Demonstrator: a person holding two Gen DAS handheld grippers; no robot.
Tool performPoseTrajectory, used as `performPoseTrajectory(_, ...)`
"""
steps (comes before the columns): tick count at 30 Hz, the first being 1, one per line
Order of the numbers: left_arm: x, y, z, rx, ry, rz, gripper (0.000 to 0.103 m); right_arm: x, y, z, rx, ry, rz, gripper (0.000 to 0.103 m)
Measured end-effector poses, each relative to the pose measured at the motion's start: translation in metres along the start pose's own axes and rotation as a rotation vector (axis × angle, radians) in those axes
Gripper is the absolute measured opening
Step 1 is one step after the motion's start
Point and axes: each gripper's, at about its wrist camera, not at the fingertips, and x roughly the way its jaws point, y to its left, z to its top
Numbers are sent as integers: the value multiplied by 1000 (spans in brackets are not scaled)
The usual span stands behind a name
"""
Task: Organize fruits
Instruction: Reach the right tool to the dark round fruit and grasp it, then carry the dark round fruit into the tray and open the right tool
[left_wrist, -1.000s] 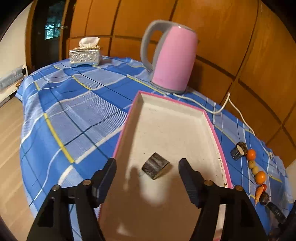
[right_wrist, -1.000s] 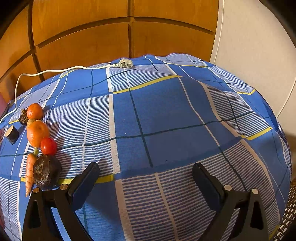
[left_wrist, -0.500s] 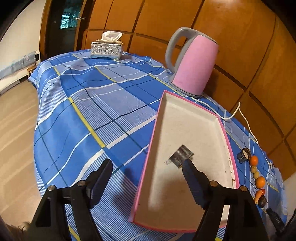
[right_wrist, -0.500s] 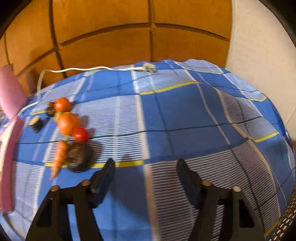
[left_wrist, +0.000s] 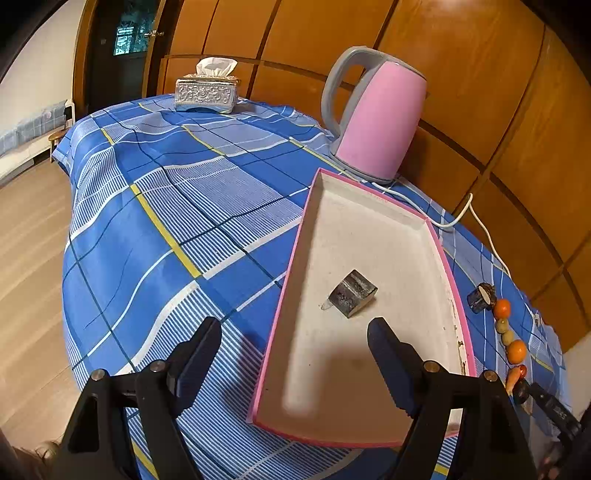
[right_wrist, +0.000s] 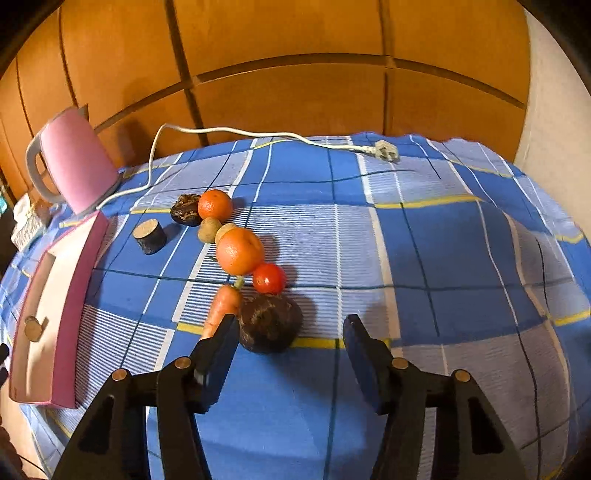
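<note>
- While both grippers hang over the blue plaid tablecloth (right_wrist: 424, 258), the fruits sit in a loose line near the table's wall-side edge: small orange (right_wrist: 214, 204), two tan round pieces (right_wrist: 209, 229), big orange (right_wrist: 239, 251), tomato (right_wrist: 269, 278), carrot (right_wrist: 221, 308), dark wrinkled fruit (right_wrist: 269, 323). Neighbours touch or nearly touch.
- Another dark wrinkled piece (right_wrist: 185, 209) touches the small orange; dark cylinder, pale cut face (right_wrist: 149, 236), stands apart between the line and the tray.
- Pink-rimmed tray (left_wrist: 291, 258) lies beside the line, near the table's front edge; one dark cut chunk (left_wrist: 352, 292) lies mid-floor, rest bare.
- Right gripper (right_wrist: 288, 338): released, nothing pinched; dark wrinkled fruit just ahead of the jaws, by the left finger.
- Left gripper (left_wrist: 293, 341): jaws opening, empty, straddling the tray's long left rim.
- Pink kettle (left_wrist: 376, 122) behind the tray, white cord (right_wrist: 258, 133) trailing along the far edge; tissue box (left_wrist: 206, 93) at the far corner.
</note>
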Motion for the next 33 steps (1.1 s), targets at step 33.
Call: performPoseTrajectory(33, 0, 0, -7, 8, 10, 1, 84, -10, 11, -10, 20, -32, 65, 45)
